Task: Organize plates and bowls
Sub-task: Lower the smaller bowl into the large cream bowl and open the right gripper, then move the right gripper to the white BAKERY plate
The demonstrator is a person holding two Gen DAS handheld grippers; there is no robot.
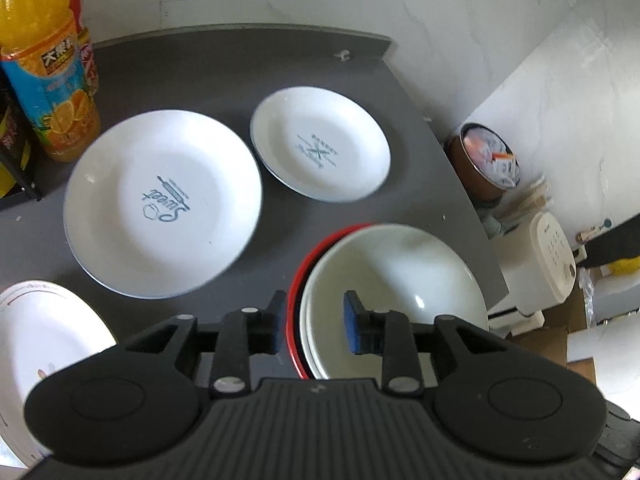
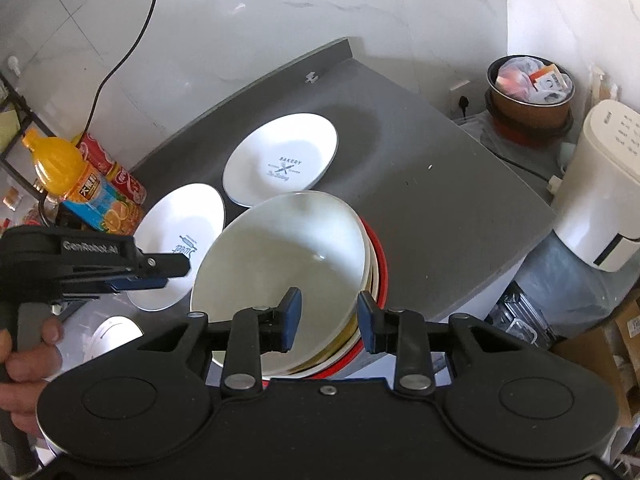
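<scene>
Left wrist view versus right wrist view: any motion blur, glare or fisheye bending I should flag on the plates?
Left wrist view: the large white "Sweet" plate has smeared rims, motion blur; the grey countertop edge bows from fisheye. Right wrist view: sharper; the white "Bakery" plate is glare-washed at its rim, and the white top bowl carries a small highlight.

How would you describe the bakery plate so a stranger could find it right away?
On the grey countertop, look toward the back wall, past the stacked bowls. The bakery plate is the smaller white plate, printed BAKERY over a crossed fork and spoon; its bigger neighbour shows a rolling pin.
</scene>
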